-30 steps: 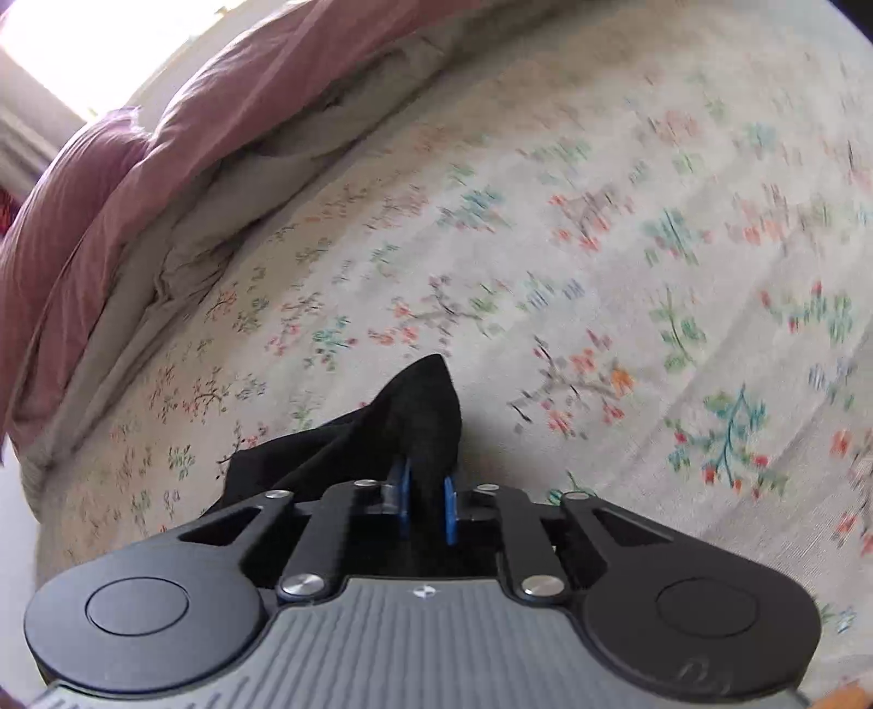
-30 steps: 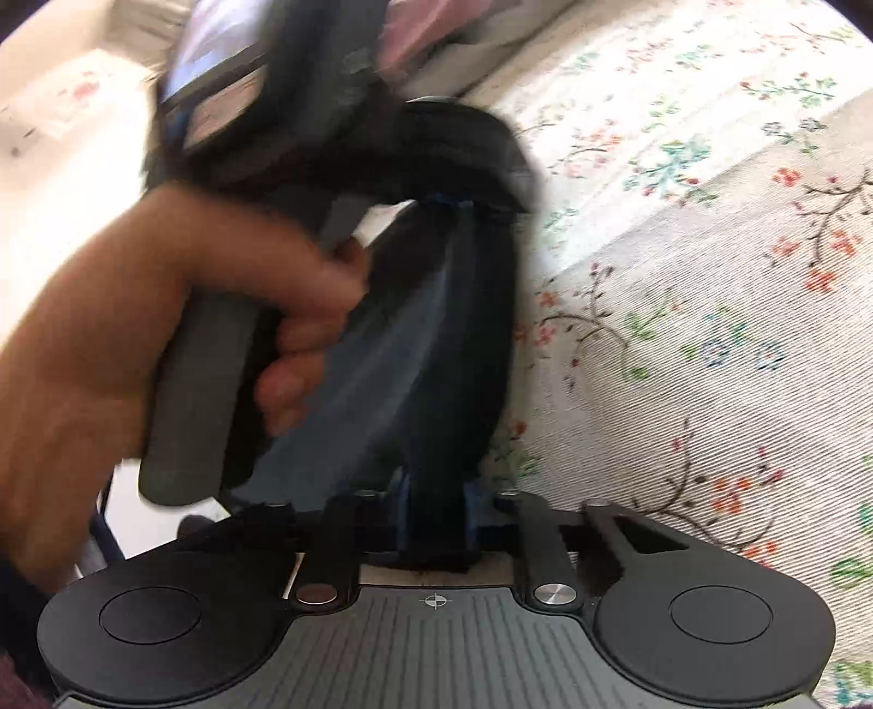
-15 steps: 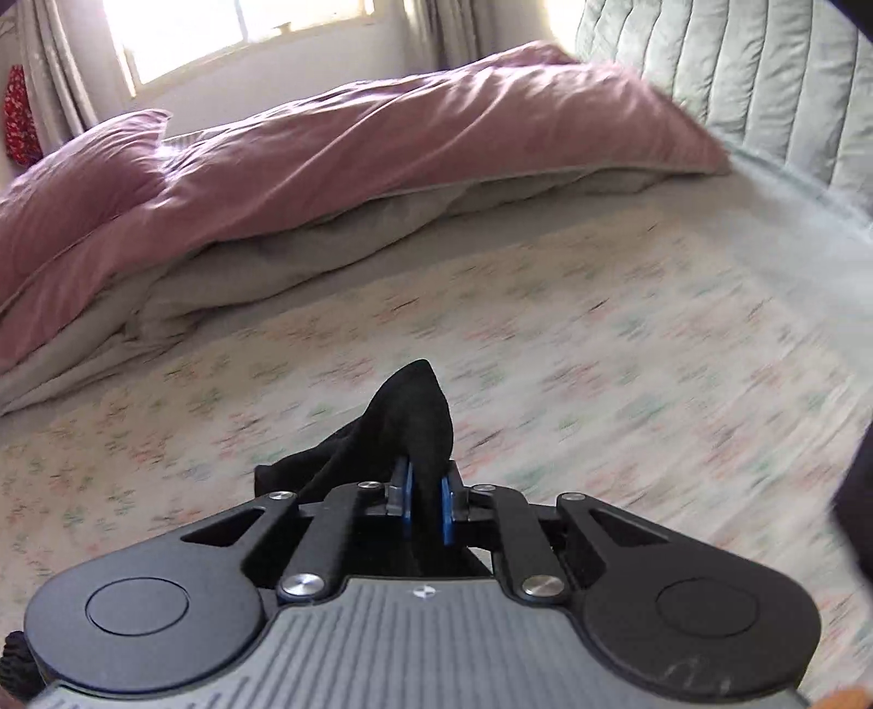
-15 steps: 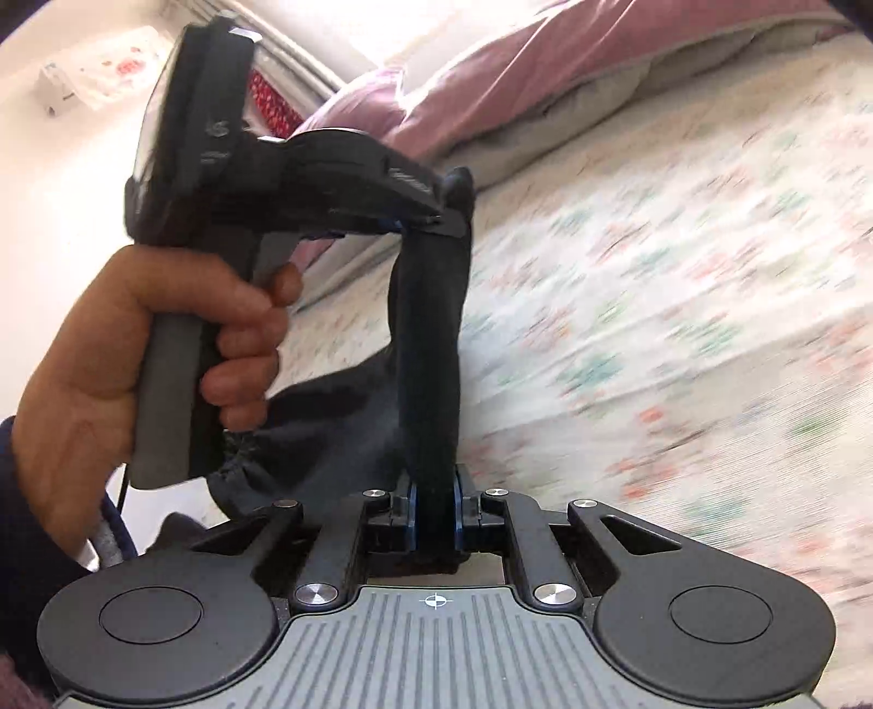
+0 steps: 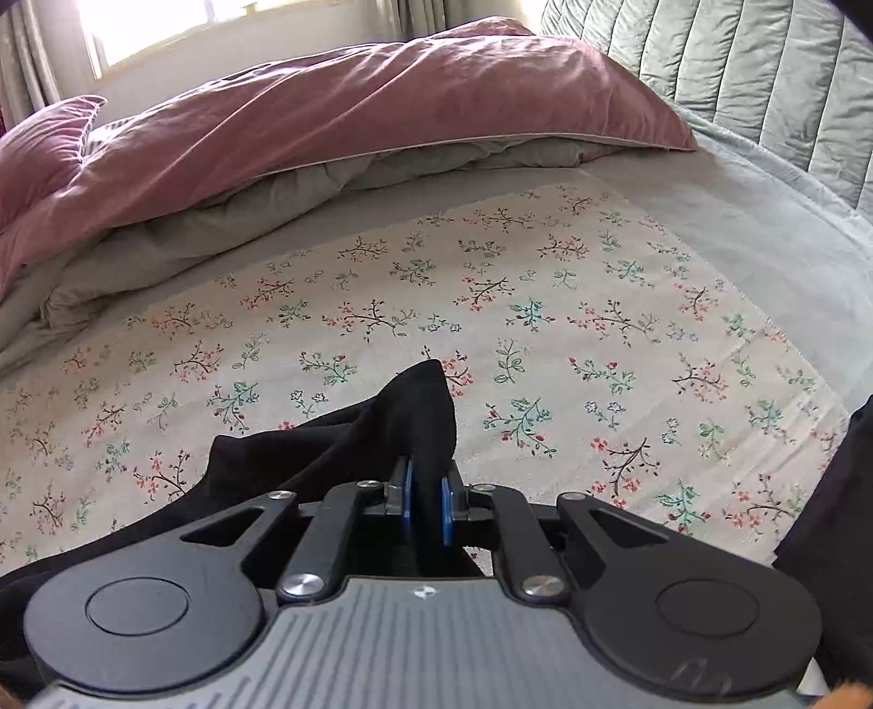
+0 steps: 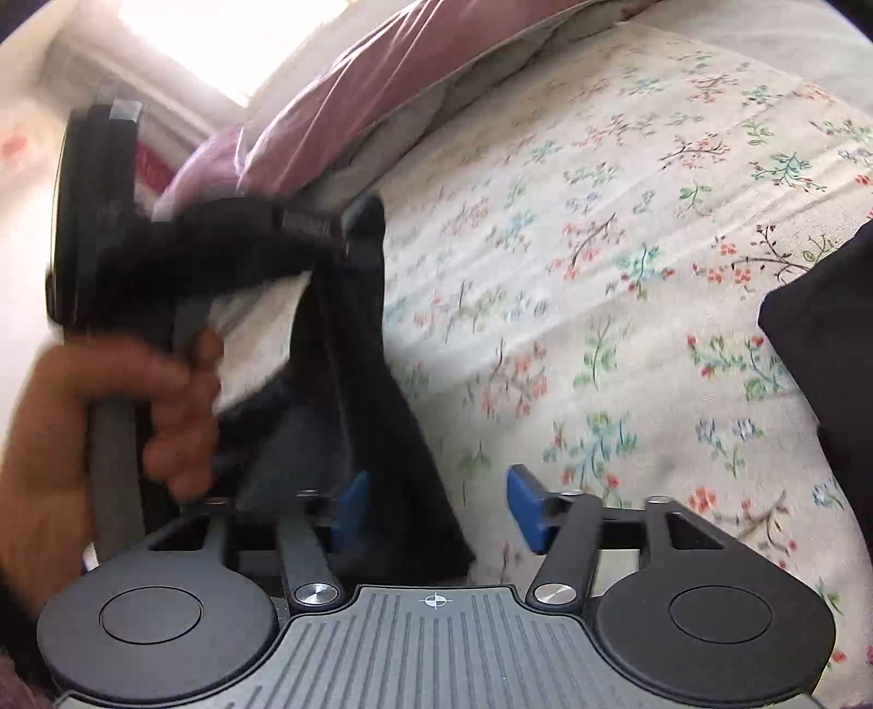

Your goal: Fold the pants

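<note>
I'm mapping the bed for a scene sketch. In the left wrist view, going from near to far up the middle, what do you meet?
left gripper shut on the black pants → floral sheet → grey blanket → pink duvet → window

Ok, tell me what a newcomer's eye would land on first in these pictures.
The black pants stand out first, pinched in the left claw and hanging dark over the flowered sheet. In the right wrist view the right claw is wide open, with the cloth draped between its blue pads. Behind lies a rumpled pink duvet under a bright window.
</note>
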Motion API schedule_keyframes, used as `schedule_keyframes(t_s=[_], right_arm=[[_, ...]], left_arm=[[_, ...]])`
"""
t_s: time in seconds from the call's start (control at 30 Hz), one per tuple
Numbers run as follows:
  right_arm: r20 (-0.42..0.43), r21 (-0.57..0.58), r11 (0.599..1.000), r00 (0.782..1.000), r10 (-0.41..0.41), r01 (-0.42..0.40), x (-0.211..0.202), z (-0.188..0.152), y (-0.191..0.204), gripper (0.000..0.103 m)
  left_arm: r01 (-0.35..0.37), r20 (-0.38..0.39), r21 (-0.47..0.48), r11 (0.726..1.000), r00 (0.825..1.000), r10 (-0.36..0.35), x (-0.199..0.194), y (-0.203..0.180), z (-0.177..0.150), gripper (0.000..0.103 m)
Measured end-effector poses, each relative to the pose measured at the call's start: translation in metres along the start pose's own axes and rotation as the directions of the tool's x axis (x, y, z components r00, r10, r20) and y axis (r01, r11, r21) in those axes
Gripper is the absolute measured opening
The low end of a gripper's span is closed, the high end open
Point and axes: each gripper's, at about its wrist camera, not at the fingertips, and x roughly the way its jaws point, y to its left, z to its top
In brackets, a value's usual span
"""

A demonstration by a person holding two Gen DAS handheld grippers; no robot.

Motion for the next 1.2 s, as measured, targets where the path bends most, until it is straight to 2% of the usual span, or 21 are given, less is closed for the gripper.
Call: schedule_keyframes(t_s=[0.1, 0.17, 0.2, 0.23, 0.27, 0.33, 0.4, 0.47, 0.57, 0.67, 0.73, 0.8, 0.87, 0.93, 1.0, 1.07, 1.13, 1.2], right_arm=[[-0.019, 0.059, 0.996, 0.997, 0.070, -0.069, 0.013, 0.005, -0.001, 0.060], [-0.059, 0.026, 0.998, 0.997, 0.058, -0.057, 0.022, 0.002, 0.008, 0.060], [-0.082, -0.012, 1.000, 0.996, 0.028, -0.029, 0.033, 0.000, 0.013, 0.059], [-0.094, -0.049, 0.999, 0.996, -0.011, 0.007, 0.038, -0.004, 0.017, 0.045], [-0.096, -0.064, 0.998, 0.995, -0.033, 0.027, 0.043, -0.006, 0.018, 0.026], [-0.078, -0.051, 0.998, 0.996, -0.042, 0.038, 0.040, -0.014, 0.023, 0.020], [-0.053, -0.042, 0.998, 0.998, -0.042, 0.040, 0.034, -0.019, 0.027, 0.018], [-0.043, -0.042, 0.997, 0.997, -0.061, 0.059, 0.027, -0.022, 0.028, 0.015], [-0.057, -0.003, 0.995, 0.993, -0.099, 0.099, 0.037, -0.018, 0.020, 0.015], [-0.064, 0.016, 0.994, 0.993, -0.104, 0.105, 0.034, -0.018, 0.017, 0.015], [-0.058, 0.018, 0.994, 0.993, -0.102, 0.103, 0.030, -0.018, 0.017, 0.015], [-0.062, 0.035, 0.994, 0.993, -0.097, 0.099, 0.029, -0.018, 0.014, 0.015], [-0.066, 0.043, 0.994, 0.993, -0.093, 0.096, 0.027, -0.018, 0.013, 0.015], [-0.065, 0.032, 0.994, 0.993, -0.098, 0.100, 0.022, -0.018, 0.014, 0.015], [-0.062, 0.022, 0.995, 0.993, -0.100, 0.102, 0.019, -0.018, 0.016, 0.015], [-0.057, 0.010, 0.994, 0.993, -0.105, 0.106, 0.016, -0.019, 0.018, 0.015], [-0.054, 0.003, 0.993, 0.992, -0.115, 0.115, 0.025, -0.019, 0.018, 0.015], [-0.055, 0.005, 0.992, 0.991, -0.124, 0.125, 0.029, -0.019, 0.016, 0.015]], left_arm=[[0.007, 0.004, 0.001, 1.000, 1.000, -0.007, -0.009, 0.007, 0.003, 0.027], [0.016, 0.009, -0.010, 1.000, 1.000, -0.016, -0.012, 0.011, 0.004, 0.027], [0.021, 0.011, -0.013, 1.000, 1.000, -0.021, -0.013, 0.013, 0.003, 0.027], [0.027, 0.010, -0.015, 1.000, 1.000, -0.026, -0.014, 0.015, 0.003, 0.027], [0.032, 0.005, -0.023, 0.999, 0.999, -0.032, -0.014, 0.019, 0.003, 0.027], [0.035, 0.004, -0.042, 0.998, 0.999, -0.035, -0.011, 0.025, 0.002, 0.029], [0.055, -0.006, -0.078, 0.995, 0.998, -0.055, -0.006, 0.032, 0.003, 0.030], [0.121, -0.008, -0.143, 0.982, 0.992, -0.124, 0.000, 0.039, 0.004, 0.031], [0.171, 0.008, -0.223, 0.960, 0.985, -0.174, 0.004, 0.042, 0.006, 0.033], [0.199, 0.066, -0.219, 0.955, 0.980, -0.189, -0.002, 0.038, 0.008, 0.040], [0.189, 0.055, -0.197, 0.962, 0.982, -0.181, -0.005, 0.037, 0.008, 0.058], [0.152, 0.052, -0.180, 0.972, 0.988, -0.145, -0.010, 0.042, 0.001, 0.064], [0.104, 0.056, -0.178, 0.979, 0.994, -0.095, -0.012, 0.058, -0.014, 0.065], [0.028, 0.063, -0.215, 0.976, 0.998, -0.014, -0.012, 0.085, -0.034, 0.065], [-0.040, 0.055, -0.283, 0.958, 0.997, 0.058, -0.007, 0.122, -0.049, 0.065], [-0.086, 0.037, -0.369, 0.925, 0.994, 0.107, 0.003, 0.162, -0.065, 0.065], [-0.086, 0.017, -0.432, 0.898, 0.994, 0.104, 0.013, 0.190, -0.082, 0.065], [-0.057, 0.019, -0.435, 0.899, 0.997, 0.073, 0.023, 0.198, -0.102, 0.065]])
